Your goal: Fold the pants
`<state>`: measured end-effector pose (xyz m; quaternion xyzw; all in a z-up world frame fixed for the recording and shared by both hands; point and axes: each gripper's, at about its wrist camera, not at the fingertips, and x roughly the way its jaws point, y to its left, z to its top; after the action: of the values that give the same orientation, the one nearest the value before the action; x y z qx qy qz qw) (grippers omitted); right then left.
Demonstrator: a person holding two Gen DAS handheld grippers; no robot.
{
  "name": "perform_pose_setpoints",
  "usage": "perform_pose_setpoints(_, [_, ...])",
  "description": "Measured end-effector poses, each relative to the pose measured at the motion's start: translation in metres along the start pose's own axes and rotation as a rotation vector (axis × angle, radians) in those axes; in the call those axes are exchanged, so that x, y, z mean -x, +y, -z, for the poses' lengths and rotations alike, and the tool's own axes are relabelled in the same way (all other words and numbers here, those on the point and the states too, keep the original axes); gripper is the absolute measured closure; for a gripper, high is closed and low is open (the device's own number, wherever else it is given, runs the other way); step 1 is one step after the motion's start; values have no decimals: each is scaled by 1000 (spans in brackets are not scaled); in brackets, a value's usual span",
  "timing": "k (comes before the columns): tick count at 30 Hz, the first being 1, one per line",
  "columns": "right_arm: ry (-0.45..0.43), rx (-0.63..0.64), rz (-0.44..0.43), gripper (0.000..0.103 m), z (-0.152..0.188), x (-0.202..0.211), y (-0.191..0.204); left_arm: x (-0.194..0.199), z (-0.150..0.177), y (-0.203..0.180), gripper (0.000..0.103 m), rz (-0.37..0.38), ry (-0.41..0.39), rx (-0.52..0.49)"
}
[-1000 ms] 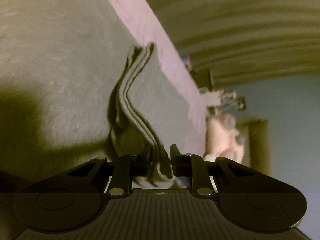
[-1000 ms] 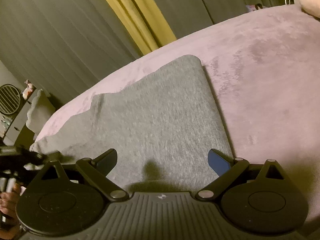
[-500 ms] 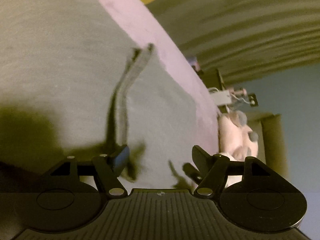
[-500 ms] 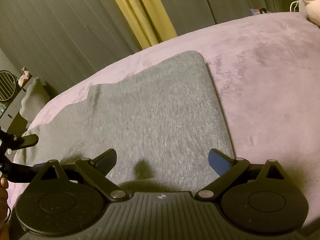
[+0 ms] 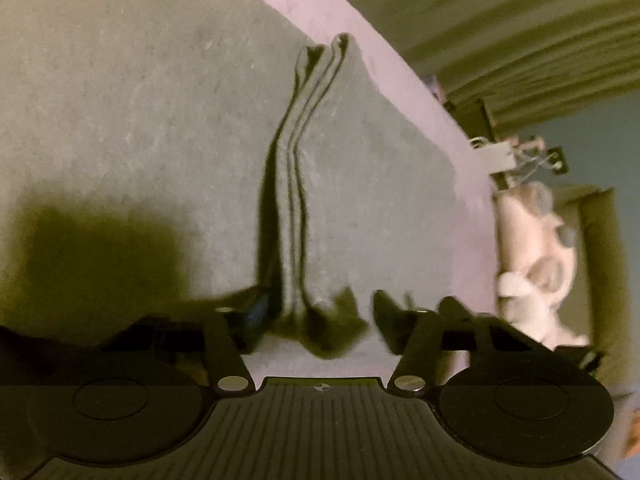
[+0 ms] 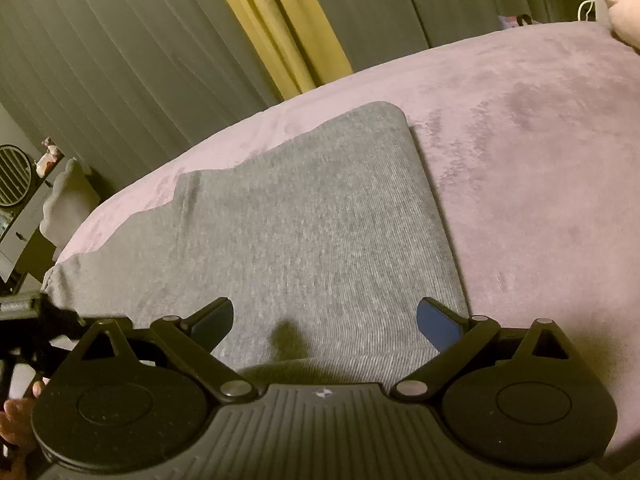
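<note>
No words, numbers or brand names can be read in either view. The only mark is a small light emblem on the ridged body of the right gripper [image 6: 324,318], too small to make out.

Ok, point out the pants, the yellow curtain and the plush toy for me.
pants [image 6: 304,232]: right wrist view, middle of the flat grey top layer.
yellow curtain [image 6: 280,28]: right wrist view, middle of the yellow strip between grey drapes.
plush toy [image 5: 536,256]: left wrist view, its pale body beside the bed.
</note>
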<state>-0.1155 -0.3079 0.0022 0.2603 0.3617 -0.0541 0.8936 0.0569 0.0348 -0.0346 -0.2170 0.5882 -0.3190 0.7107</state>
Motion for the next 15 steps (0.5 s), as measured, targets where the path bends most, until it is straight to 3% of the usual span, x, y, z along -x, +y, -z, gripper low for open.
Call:
perform_pose_setpoints(2, [0,-5,-2,5,0,0,-1,3,1,5,74,-32,-1,17])
perform_pose_setpoints(7, [5,19,8,5,1,-1,2,6,3,-1,81,-85,-2,-3])
perform_pose_setpoints(9, [4,16,11,5,1,-1,1,10,3,-6,82,-38,-9,-15])
perform_pose_setpoints(13, [3,-3,6,5,0,-2,-1,21,1,3,82,122,-43,59])
perform_pose_setpoints(15, [4,0,8,5,1,-2,0,25,1,9,82,99,-52,86])
